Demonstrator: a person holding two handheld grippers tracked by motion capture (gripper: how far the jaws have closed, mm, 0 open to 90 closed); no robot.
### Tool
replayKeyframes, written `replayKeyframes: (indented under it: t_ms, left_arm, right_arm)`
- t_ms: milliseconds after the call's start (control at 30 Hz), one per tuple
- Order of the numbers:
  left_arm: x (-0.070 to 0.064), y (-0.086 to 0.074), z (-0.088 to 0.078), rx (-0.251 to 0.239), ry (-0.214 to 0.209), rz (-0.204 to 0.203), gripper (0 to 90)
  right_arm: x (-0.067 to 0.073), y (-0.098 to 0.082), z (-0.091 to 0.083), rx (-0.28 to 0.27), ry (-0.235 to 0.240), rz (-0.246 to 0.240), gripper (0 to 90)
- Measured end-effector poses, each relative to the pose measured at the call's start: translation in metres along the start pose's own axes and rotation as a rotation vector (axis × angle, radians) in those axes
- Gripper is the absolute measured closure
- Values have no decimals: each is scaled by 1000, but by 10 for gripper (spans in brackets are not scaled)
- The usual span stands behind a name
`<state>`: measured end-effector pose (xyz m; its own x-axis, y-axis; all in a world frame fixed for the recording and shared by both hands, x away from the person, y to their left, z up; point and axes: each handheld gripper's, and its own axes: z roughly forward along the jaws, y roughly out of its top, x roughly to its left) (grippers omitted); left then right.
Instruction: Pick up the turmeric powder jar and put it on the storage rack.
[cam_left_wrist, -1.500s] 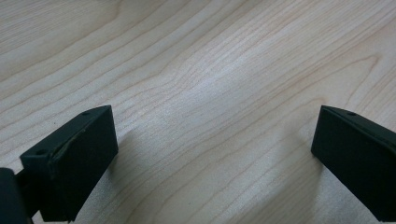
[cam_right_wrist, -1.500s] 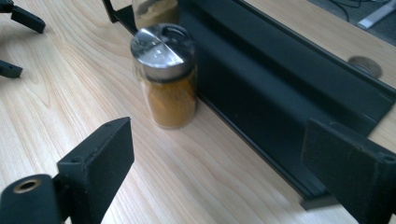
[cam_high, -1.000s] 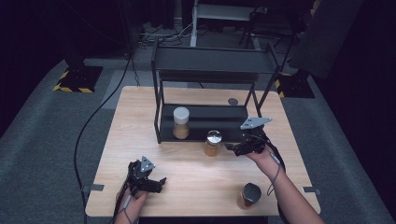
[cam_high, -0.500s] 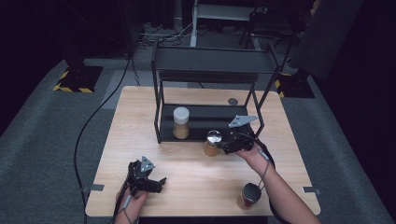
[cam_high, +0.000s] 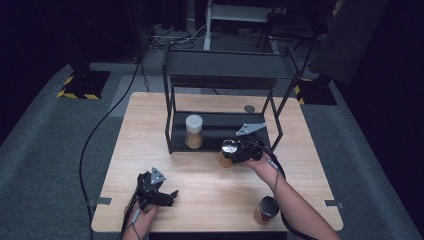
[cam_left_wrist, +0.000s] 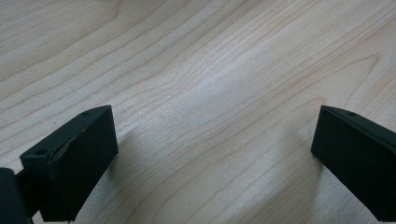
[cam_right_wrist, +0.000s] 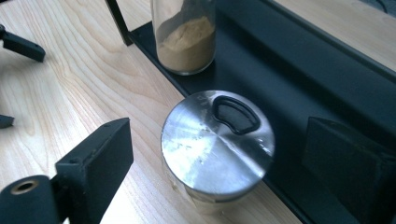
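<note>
We have brought the right gripper (cam_right_wrist: 215, 154) in from beside the rack (cam_high: 220, 127) until its parted jaws straddle the steel-lidded jar (cam_right_wrist: 217, 144), which stands on the table against the rack's front edge. They have not closed, so a grasp looks next. The left gripper (cam_high: 156, 192) has stayed wide apart, well short of the rack.

high view looks down; gripper views sit close, sharing the table (cam_high: 200, 200).
</note>
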<state>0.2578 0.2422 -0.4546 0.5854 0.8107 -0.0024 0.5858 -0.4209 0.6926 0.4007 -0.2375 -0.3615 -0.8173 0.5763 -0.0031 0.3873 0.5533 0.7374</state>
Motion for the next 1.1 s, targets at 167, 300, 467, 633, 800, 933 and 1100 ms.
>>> replayKeyframes:
  t_ms: [167,300,467,633,800,933,1100]
  left_arm:
    - [0,0,0,0,-1,1,1]
    - [0,0,0,0,-1,1,1]
    - [0,0,0,0,-1,1,1]
    - [0,0,0,0,-1,1,1]
    - [1,0,0,-1,-2,2,1]
    - [0,0,0,-1,-2,2,1]
    - [0,0,0,0,-2,2,1]
  right_arm:
    - [1,5,11,38,-1,-7,97]
    - [1,9,15,63,1,-18,119]
    - [-3,16,25,117,11,-18,157]
    - [-7,21,32,156,11,-10,221]
    - [-9,22,32,160,34,-19,305]
    - [-6,27,32,174,24,-40,307]
    - [-6,33,27,170,24,-54,308]
